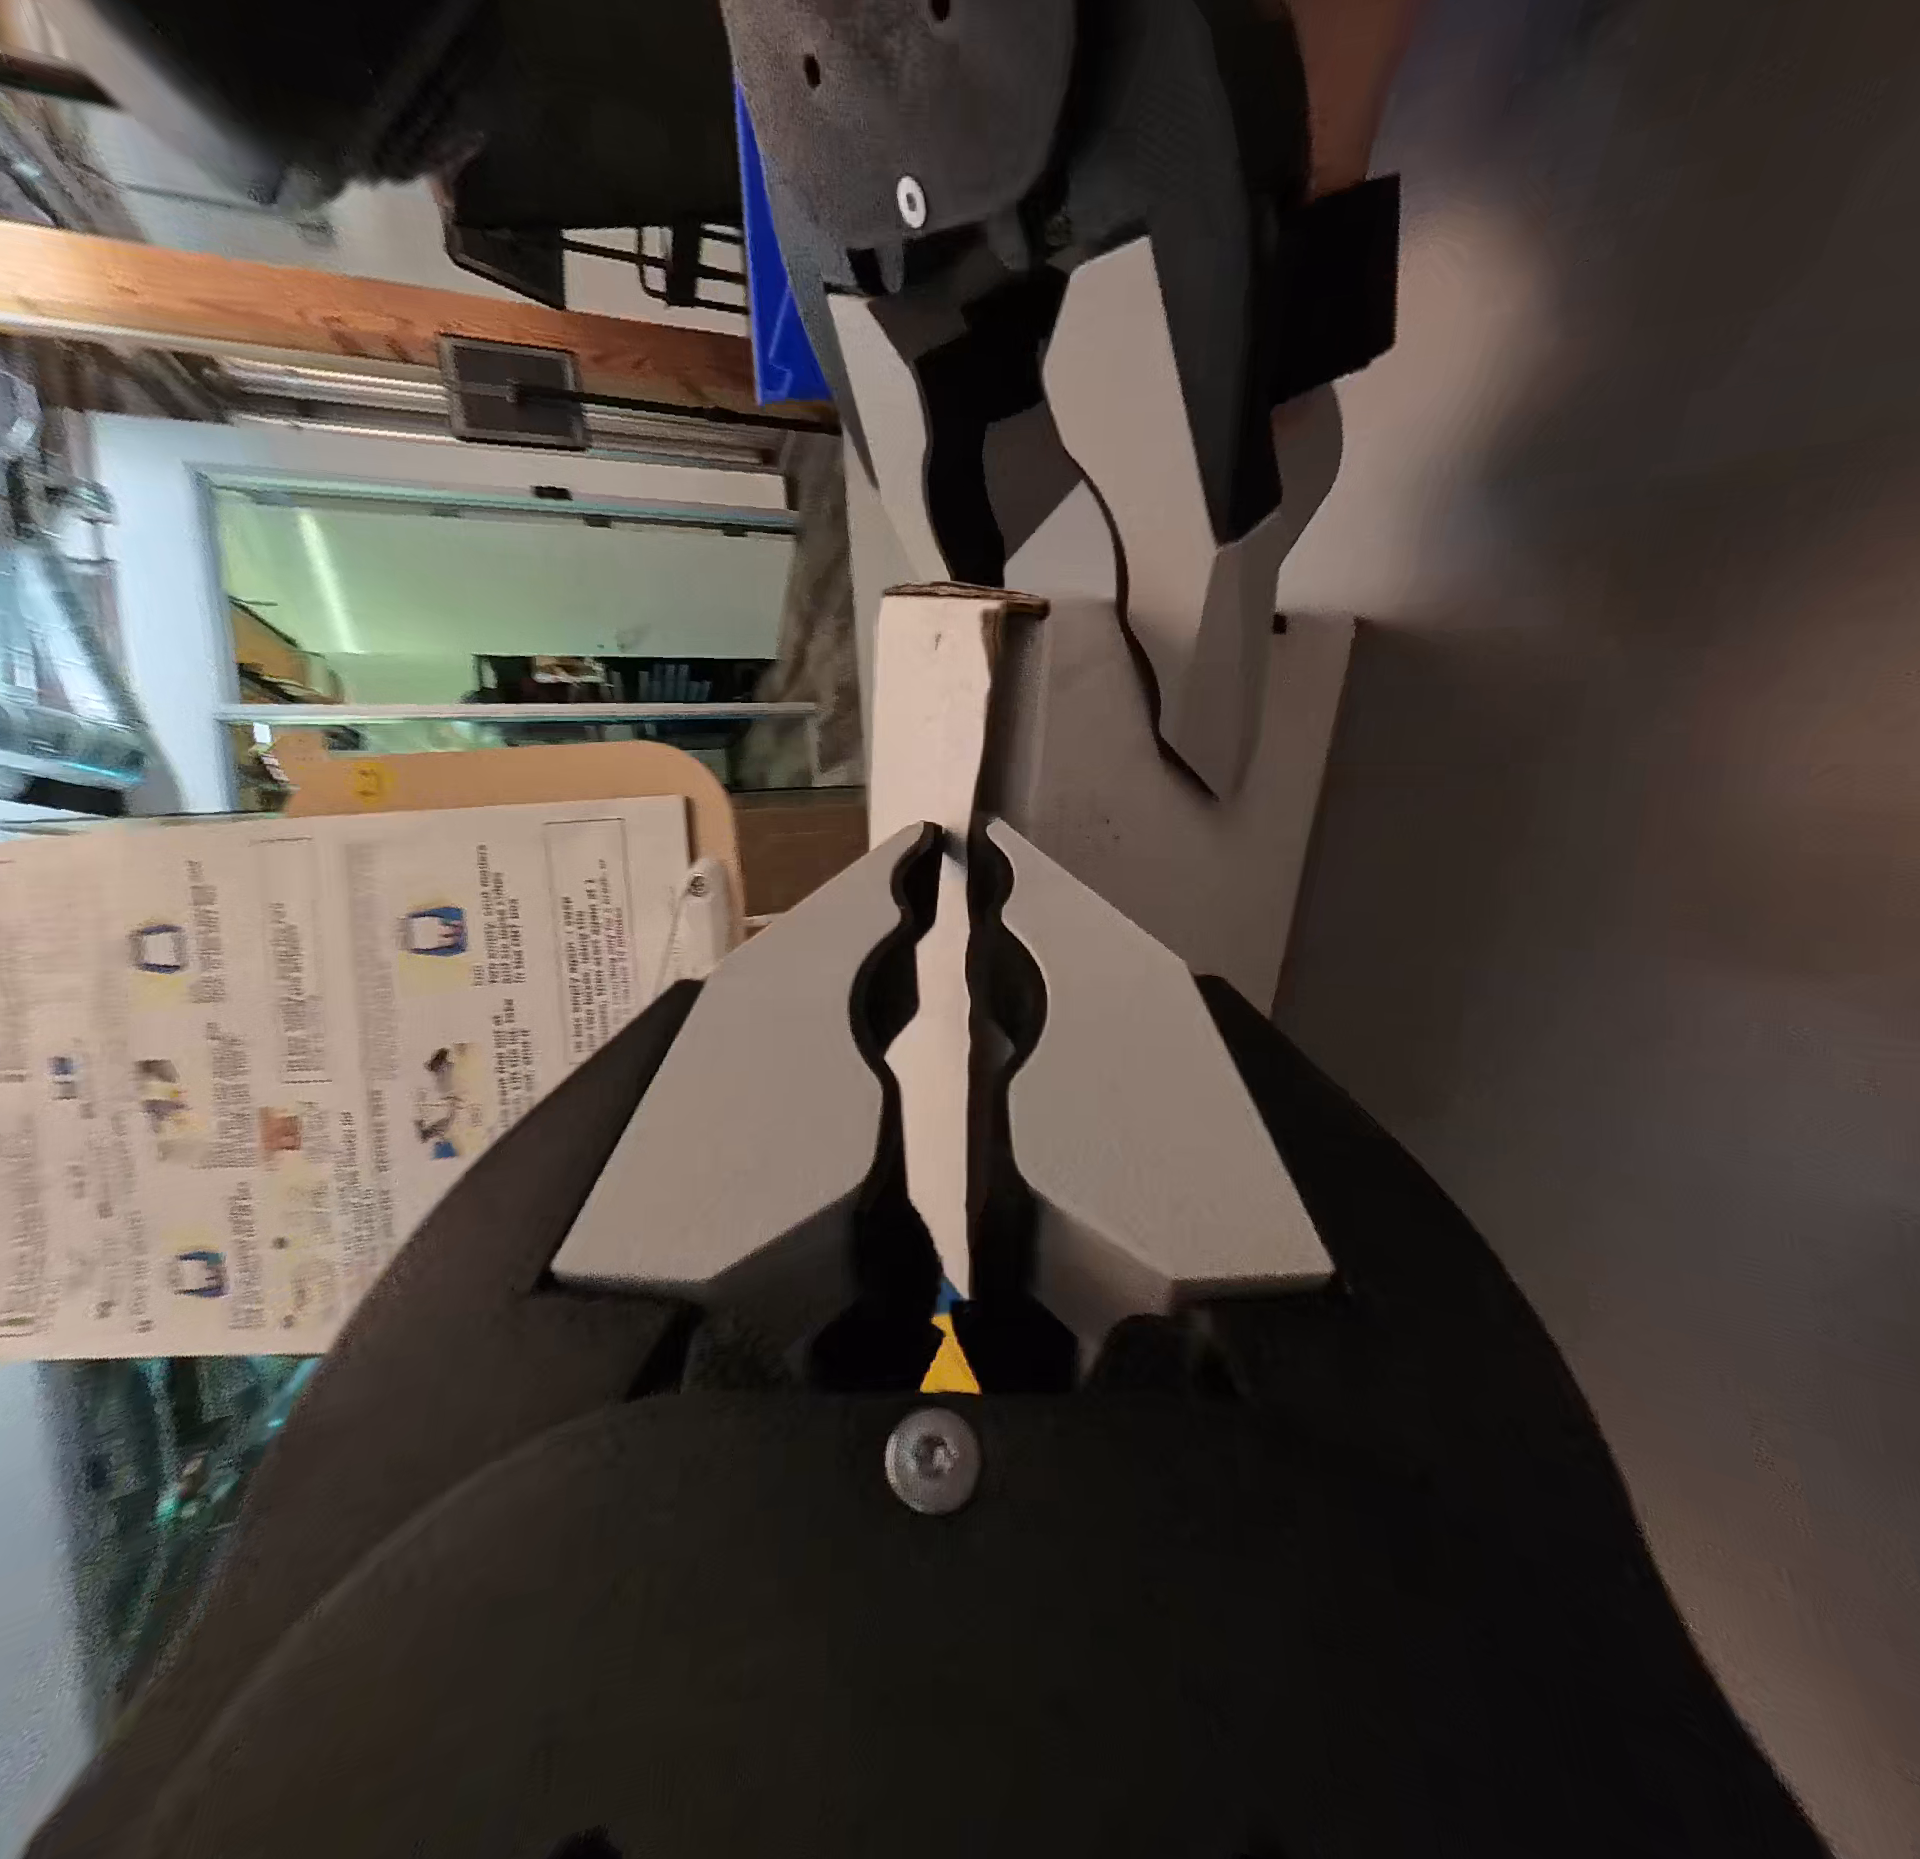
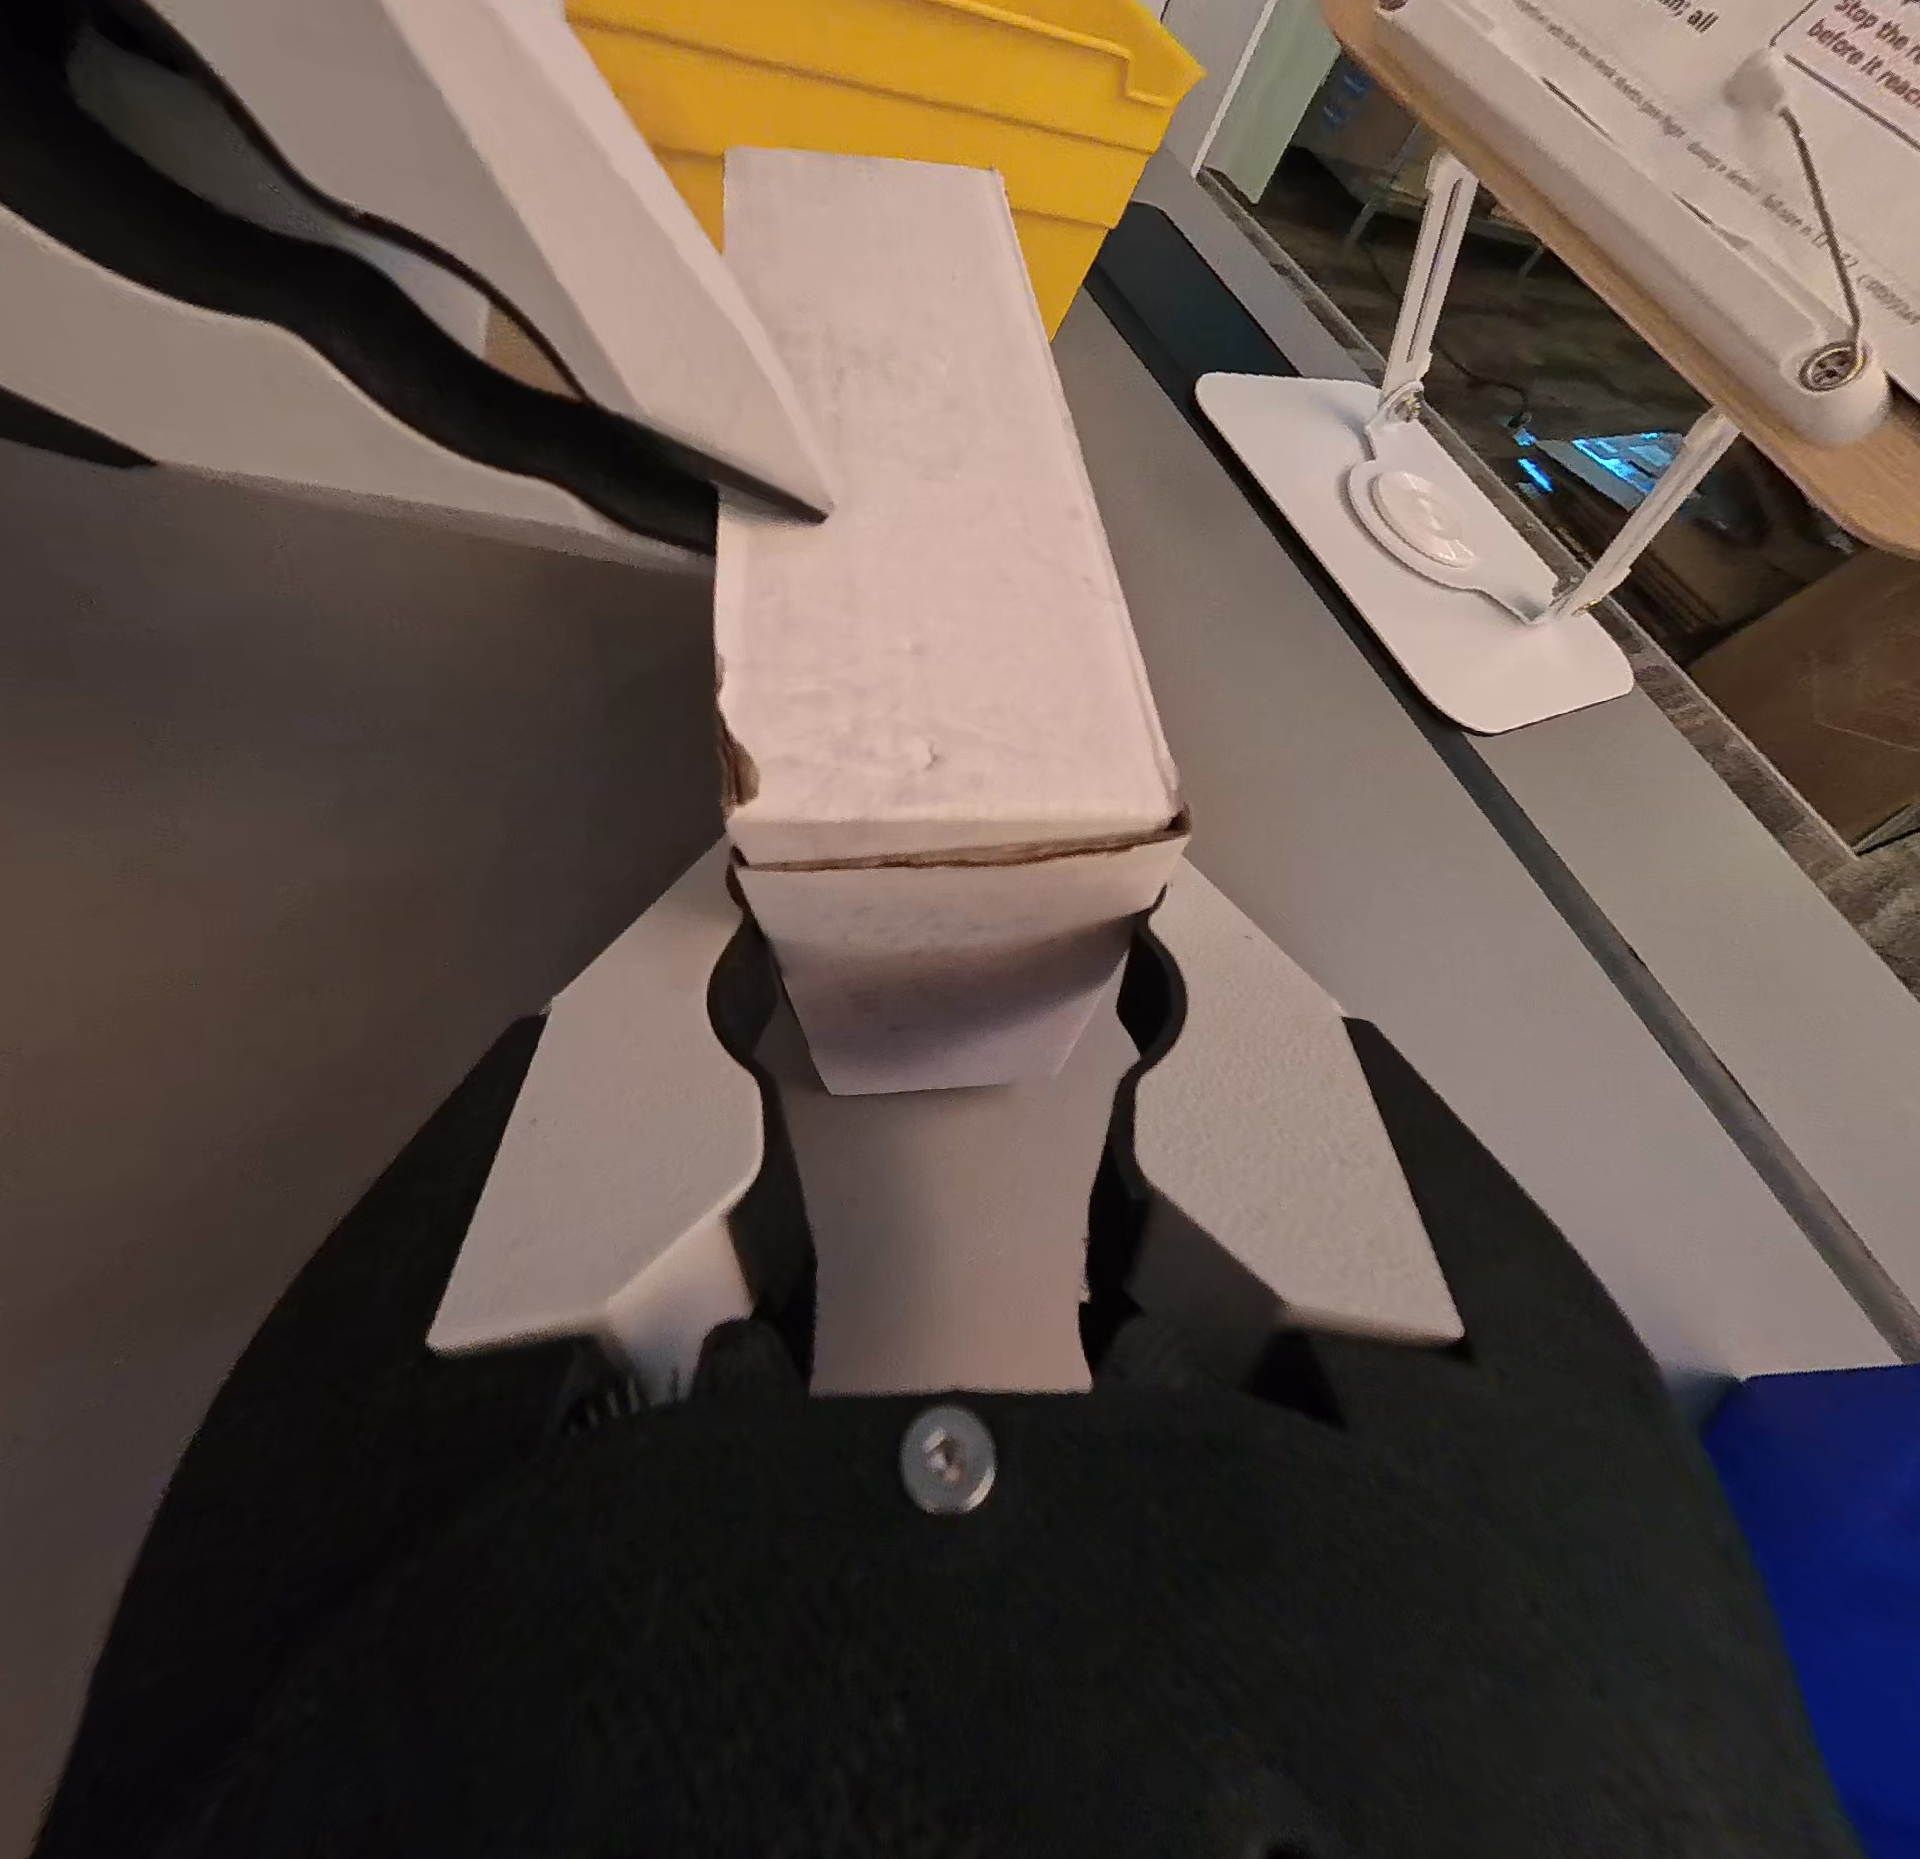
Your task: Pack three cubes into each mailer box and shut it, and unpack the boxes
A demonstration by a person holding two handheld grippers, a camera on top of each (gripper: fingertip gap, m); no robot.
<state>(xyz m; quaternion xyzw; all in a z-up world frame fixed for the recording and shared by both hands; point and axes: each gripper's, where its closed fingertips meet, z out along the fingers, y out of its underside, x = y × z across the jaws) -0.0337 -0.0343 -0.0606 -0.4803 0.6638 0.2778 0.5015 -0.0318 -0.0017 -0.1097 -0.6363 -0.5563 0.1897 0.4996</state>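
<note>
White mailer box (image 2: 914, 521) sitting shut on grey bench (image 2: 312, 770), no print visible on its faces. Right gripper (image 2: 940, 936) fingers spreading wide, clasping box's near end. Left gripper (image 1: 961, 843) fingers nearly closed, pinching thin white box panel edge (image 1: 940, 1061); also showing in right wrist view (image 2: 769, 490), touching box's far left side. Yellow bin (image 2: 894, 95) standing behind box. Printed instruction sheet (image 1: 312, 1061) resting on white stand (image 2: 1434, 552); wording left unread.

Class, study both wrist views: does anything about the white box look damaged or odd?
Yes. The white mailer box has a torn, frayed near-left corner showing brown cardboard, just ahead of the right tool gripping its end. Nothing else stands out.
</note>
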